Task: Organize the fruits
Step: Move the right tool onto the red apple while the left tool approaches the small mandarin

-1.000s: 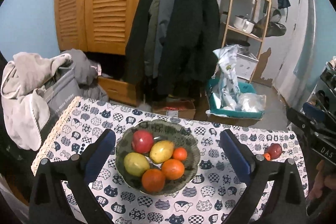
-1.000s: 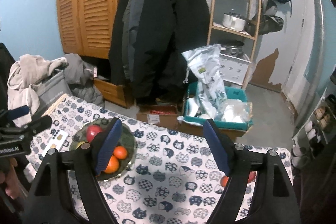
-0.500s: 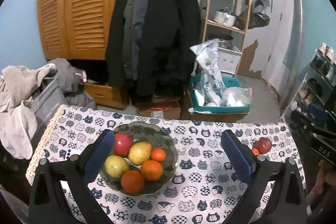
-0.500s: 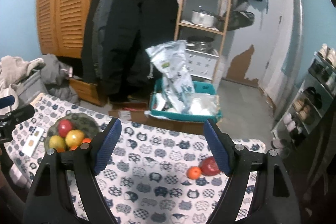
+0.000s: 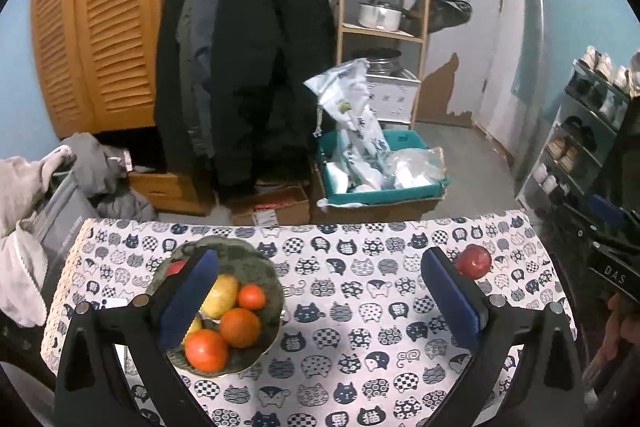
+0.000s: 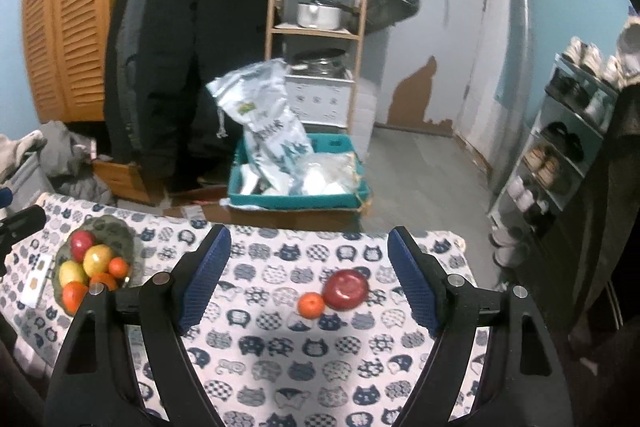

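Note:
A green bowl [image 5: 256, 267] on the cat-print tablecloth [image 5: 352, 307] holds oranges [image 5: 239, 327], yellow fruit [image 5: 220, 295] and a red apple; it also shows in the right wrist view [image 6: 116, 231]. A loose red apple [image 6: 346, 289] and a small orange [image 6: 311, 305] lie together on the cloth's right side. The apple also shows in the left wrist view [image 5: 474, 261]. My left gripper [image 5: 316, 295] is open and empty above the cloth, its left finger over the bowl. My right gripper [image 6: 308, 279] is open and empty, with the loose apple and orange between its fingers' lines, further ahead.
A phone [image 6: 38, 281] lies left of the bowl. Beyond the table's far edge stand a teal crate with bags [image 6: 296, 179], a cardboard box, hanging coats [image 5: 240, 67], a wooden shelf [image 6: 320, 27] and a shoe rack [image 6: 568, 147] at right. Laundry [image 5: 24, 227] is piled left.
Both grippers have swung to the right. The bowl has slid left in both views, and the loose apple and orange have come between the right gripper's fingers. Both stay open.

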### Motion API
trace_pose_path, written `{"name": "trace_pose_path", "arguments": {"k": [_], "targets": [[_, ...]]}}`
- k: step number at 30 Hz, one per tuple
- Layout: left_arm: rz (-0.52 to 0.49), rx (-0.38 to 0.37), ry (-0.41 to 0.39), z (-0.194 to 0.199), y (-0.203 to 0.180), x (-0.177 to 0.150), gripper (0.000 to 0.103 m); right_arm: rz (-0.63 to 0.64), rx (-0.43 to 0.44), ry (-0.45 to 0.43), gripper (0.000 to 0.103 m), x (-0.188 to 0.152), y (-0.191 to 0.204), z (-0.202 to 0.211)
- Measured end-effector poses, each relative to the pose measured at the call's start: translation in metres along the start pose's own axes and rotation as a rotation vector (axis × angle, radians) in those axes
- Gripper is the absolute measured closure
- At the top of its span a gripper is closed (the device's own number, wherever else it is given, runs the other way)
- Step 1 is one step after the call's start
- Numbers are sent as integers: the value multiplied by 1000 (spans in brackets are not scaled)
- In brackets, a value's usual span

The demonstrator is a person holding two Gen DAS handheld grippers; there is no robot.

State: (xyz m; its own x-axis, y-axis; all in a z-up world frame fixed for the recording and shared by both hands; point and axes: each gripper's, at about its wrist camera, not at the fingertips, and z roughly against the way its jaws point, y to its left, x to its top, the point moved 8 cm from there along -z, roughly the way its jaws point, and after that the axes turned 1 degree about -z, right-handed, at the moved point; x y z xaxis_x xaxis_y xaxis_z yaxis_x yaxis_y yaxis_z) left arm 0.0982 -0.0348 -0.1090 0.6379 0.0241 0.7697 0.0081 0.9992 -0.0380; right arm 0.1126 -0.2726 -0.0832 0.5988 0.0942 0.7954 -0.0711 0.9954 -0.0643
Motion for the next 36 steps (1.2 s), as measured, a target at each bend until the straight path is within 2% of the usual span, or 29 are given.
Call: {"name": "trace_pose_path", "arguments": {"k": [7,24,30,36], "targets": [[-27,-15,10,-7,-21,0,1,-36,-28,21,23,-10,-26,-3],[-66,-24,80,-48,-51,-8,1,-70,-53,99,23,-35,-51,-32],[-84,-25,131,-80,-63,-8,1,-75,-30,172,23,-46,-54,-62],[-86,-44,198,-120,-80,-3,1,-112,26,296,23,-53,-56,-108]]}}
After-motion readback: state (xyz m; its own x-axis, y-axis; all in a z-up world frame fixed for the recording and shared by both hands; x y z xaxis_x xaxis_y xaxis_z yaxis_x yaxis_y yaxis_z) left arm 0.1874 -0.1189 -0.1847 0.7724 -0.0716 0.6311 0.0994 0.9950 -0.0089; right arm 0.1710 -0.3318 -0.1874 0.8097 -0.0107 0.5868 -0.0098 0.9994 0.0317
